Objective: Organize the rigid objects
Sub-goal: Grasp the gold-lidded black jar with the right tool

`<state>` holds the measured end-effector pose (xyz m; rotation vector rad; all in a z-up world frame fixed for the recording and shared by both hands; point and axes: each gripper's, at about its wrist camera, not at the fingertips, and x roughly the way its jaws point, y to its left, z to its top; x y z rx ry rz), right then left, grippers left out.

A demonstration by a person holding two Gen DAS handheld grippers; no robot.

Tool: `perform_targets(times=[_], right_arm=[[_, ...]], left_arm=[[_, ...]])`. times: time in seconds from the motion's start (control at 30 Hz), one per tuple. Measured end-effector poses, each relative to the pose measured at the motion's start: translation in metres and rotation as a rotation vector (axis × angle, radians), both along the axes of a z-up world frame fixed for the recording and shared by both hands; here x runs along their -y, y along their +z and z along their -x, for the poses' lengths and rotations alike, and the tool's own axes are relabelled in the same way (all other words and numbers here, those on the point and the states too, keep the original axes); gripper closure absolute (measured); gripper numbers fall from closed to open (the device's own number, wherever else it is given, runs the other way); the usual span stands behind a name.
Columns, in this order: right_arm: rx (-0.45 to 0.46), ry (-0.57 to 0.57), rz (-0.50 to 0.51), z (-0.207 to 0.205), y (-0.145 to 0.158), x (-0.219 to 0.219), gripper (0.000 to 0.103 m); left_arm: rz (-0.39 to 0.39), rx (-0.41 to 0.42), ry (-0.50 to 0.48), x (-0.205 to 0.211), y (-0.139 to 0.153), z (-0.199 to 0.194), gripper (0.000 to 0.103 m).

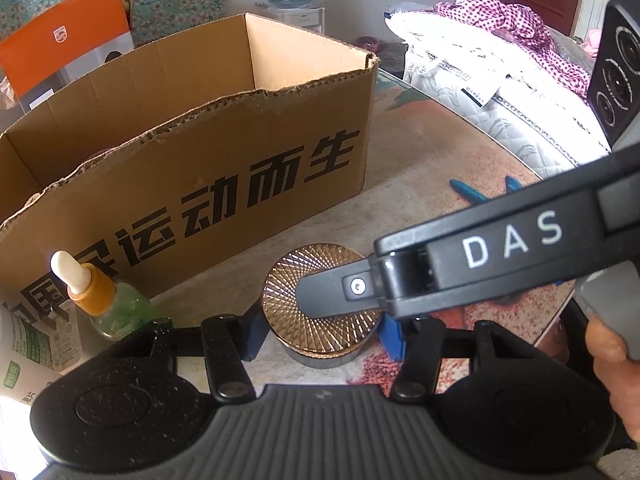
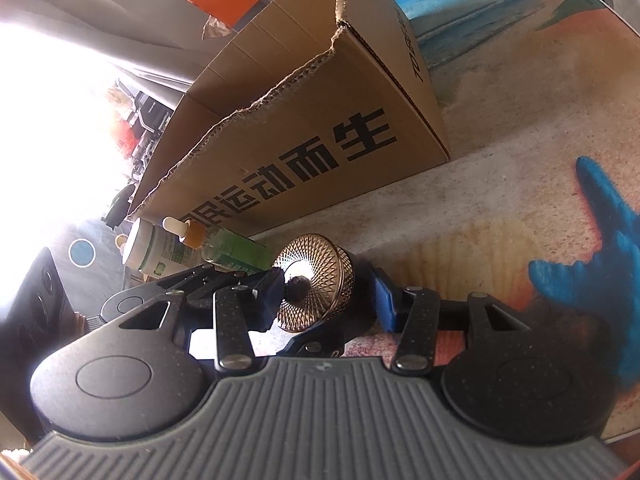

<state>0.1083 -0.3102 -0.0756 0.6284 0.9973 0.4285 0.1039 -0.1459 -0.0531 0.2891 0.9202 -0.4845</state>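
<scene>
A low round jar (image 1: 292, 276) with a ribbed bronze lid is held just in front of the open cardboard box (image 1: 224, 184). My left gripper (image 1: 324, 336) is shut on it, its blue pads (image 1: 256, 332) pressing the jar's two sides. The right gripper reaches in from the right, one finger (image 1: 332, 294) lying flat across the lid and the other hidden under the jar. In the right wrist view the jar (image 2: 316, 252) sits between the right gripper's (image 2: 326, 302) pads, clamped lid to base. The box (image 2: 320, 152) stands close behind.
A green dropper bottle (image 1: 100, 296) with an orange collar and a white tub (image 1: 24, 344) stand left of the jar, against the box front. The table (image 2: 520, 184) has a beach print. Bedding (image 1: 480, 92) and a black speaker (image 1: 616, 68) lie beyond the right edge. A hand (image 1: 612, 364) holds the right gripper.
</scene>
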Motion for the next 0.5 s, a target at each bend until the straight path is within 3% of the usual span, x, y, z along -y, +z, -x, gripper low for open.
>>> perform_targets(times=[0.5], right_arm=[[0.021, -0.006, 0.007, 0.0048, 0.0069, 0.001, 0.057]], left_arm=[[0.004, 0.02, 0.001, 0.0014, 0.0084, 0.0079, 0.046]])
